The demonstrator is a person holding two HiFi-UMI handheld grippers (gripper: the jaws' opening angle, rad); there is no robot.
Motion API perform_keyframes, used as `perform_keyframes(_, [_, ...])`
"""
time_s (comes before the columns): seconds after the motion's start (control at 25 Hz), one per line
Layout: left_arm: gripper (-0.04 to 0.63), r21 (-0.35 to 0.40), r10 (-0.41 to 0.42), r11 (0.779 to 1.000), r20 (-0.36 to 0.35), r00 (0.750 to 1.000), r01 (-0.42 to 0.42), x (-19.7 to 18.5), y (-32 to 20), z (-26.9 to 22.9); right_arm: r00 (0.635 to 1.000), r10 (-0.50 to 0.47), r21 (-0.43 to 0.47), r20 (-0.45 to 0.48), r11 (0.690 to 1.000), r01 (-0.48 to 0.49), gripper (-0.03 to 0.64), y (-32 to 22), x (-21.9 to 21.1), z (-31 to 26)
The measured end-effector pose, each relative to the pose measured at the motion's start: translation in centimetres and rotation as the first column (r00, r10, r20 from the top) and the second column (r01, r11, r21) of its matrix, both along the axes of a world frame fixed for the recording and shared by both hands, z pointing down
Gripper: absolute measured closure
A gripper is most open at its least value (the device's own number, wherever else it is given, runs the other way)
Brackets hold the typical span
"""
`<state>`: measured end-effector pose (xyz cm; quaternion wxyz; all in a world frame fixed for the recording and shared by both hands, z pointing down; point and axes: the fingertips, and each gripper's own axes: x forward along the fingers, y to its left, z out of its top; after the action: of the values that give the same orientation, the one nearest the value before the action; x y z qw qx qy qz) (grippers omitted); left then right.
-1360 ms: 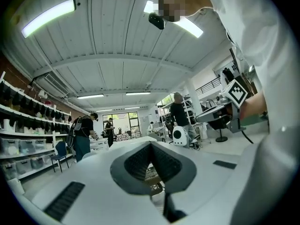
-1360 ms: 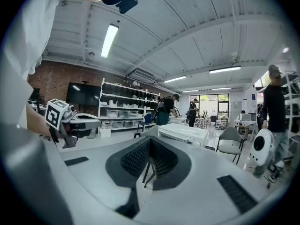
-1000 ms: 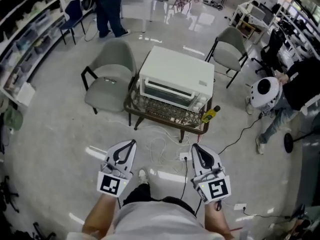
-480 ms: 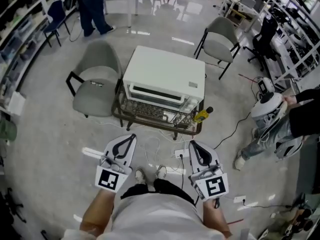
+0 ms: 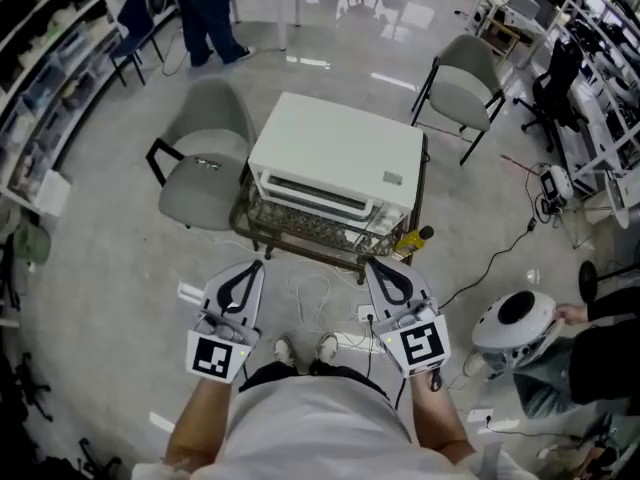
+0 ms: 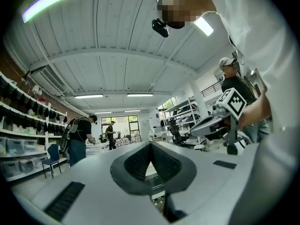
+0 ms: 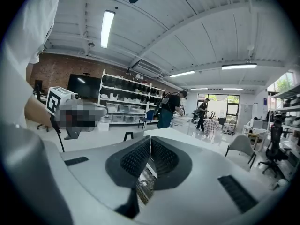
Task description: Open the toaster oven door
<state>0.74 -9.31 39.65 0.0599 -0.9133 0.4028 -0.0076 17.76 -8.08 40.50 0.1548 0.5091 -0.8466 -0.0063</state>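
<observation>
A white toaster oven (image 5: 335, 153) stands on a low wire-framed table (image 5: 300, 236). Its door (image 5: 315, 196) faces me and is closed, with a long handle along its top. My left gripper (image 5: 258, 265) hovers just short of the table's front edge, left of centre, jaws together and empty. My right gripper (image 5: 372, 264) hovers short of the table's front right part, also shut and empty. In the left gripper view the left gripper (image 6: 150, 145) shows its pads meeting, and in the right gripper view the right gripper (image 7: 151, 139) shows the same. Neither touches the oven.
A grey chair (image 5: 205, 158) stands left of the table and another chair (image 5: 465, 83) behind it to the right. A yellow bottle (image 5: 410, 239) sits at the table's right corner. Cables and a power strip (image 5: 330, 303) lie on the floor beneath the grippers. A person with a white round helmet (image 5: 512, 323) crouches at right.
Both grippers have moved forward to just short of the table's front edge, the right one swinging inward. The oven and table appear closer. The crouching person at right has shifted lower in view.
</observation>
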Motion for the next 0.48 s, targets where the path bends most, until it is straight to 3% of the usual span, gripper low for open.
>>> perform_keyframes(0.28, [0.579, -0.034, -0.054, 0.998, 0.026, 0.998, 0.055, -0.5, -0.2, 1.2, 0.990, -0.100, -0.049, -0.094, 0.994, 0.096, 0.594, -5.8, -0.8, 3.4])
perform_keyframes(0.32, [0.580, -0.035, -0.055, 0.998, 0.026, 0.998, 0.056, -0.5, -0.2, 1.3, 0.987, -0.124, -0.065, -0.104, 0.991, 0.118, 0.584, -6.6, -1.2, 4.1])
perform_keyframes(0.4, [0.580, -0.033, -0.052, 0.998, 0.018, 0.998, 0.053, -0.5, -0.2, 1.3, 0.978, -0.156, -0.109, -0.135, 0.984, 0.142, 0.481, -8.0, -1.6, 5.6])
perform_keyframes(0.48, [0.578, -0.036, -0.048, 0.998, 0.016, 0.999, 0.048, -0.6, -0.4, 1.5, 0.967, -0.164, -0.139, -0.196, 0.981, 0.138, 0.480, -9.6, -1.6, 7.0])
